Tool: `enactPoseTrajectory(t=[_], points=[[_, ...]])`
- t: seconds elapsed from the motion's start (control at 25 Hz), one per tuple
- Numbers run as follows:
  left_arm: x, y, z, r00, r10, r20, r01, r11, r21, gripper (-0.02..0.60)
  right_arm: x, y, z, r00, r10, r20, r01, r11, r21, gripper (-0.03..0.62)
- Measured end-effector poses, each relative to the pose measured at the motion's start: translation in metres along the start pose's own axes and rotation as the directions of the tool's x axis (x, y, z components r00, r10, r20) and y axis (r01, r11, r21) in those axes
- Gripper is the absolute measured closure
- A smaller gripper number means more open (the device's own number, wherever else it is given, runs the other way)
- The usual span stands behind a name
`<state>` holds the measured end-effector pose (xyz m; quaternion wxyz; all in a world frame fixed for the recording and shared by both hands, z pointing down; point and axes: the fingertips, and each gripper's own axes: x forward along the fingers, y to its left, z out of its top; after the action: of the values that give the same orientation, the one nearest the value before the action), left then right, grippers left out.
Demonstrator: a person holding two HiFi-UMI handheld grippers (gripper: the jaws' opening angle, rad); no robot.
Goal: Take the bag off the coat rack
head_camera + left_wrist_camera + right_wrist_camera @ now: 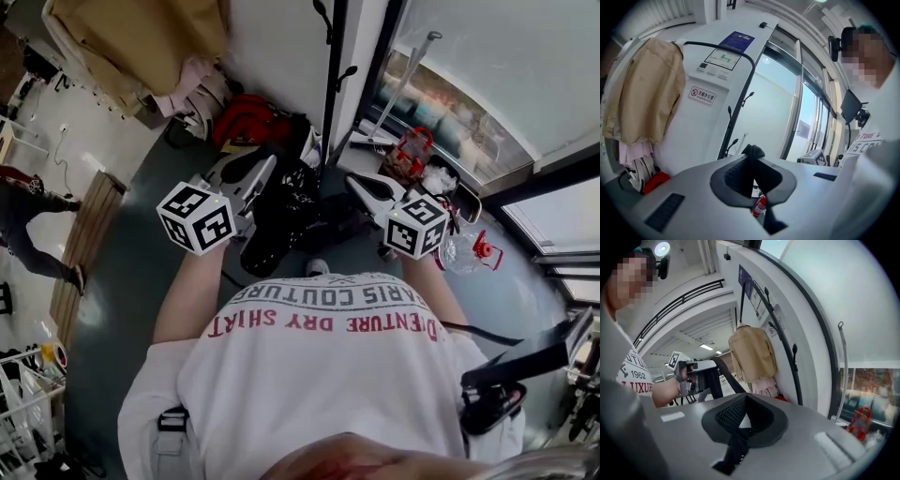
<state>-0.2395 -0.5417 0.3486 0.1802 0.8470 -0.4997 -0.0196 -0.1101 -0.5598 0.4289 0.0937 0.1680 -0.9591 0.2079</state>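
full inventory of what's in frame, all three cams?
bag: 1, black, hanging between both grippers by its strap
coat rack: 1, black, against the white wall
coat: 1, beige, hanging left of the rack
red item: 1, red, low beneath the coat
basket: 1, red, by the window
fire extinguisher: 1, red, low, right of the rack
bystander: 1, dark clothes, far left
left gripper: 1, grey, shut on the strap
right gripper: 1, grey, shut on the strap
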Motion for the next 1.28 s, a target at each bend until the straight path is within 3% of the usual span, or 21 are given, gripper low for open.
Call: enactPoseTrajectory(t=[0.24,0.4,0.72,1.08,1.28], points=[[-0.07,-0.067,-0.037,0.992,-0.128,-0.01,0.128,0.991,0.039,0.574,-0.017,0.068,-0.036,1.0,-0.005,0.025,0.005,1.0,-0.01,0.592],[-0.135,-0.104,-0.061,0.986,-0.166,-0.002,0.166,0.986,0.027,0.574,-0.045,0.138,-0.071,0.998,-0.017,0.067,0.012,0.997,0.07,0.592],[-0.256,-0.171,-0.073,0.985,-0.172,0.008,0.171,0.985,0.023,0.574,-0.111,0.284,-0.111,0.994,-0.068,0.083,0.064,0.997,0.051,0.592],[-0.342,-0.248,-0.111,0.99,-0.139,-0.019,0.14,0.989,0.042,0.574,-0.174,0.379,-0.12,0.994,-0.033,0.108,0.04,0.997,-0.067,0.592],[-0.391,-0.308,-0.151,0.993,-0.116,-0.003,0.116,0.992,0.048,0.574,-0.218,0.434,-0.163,0.996,-0.008,0.091,0.023,0.986,-0.163,0.592]])
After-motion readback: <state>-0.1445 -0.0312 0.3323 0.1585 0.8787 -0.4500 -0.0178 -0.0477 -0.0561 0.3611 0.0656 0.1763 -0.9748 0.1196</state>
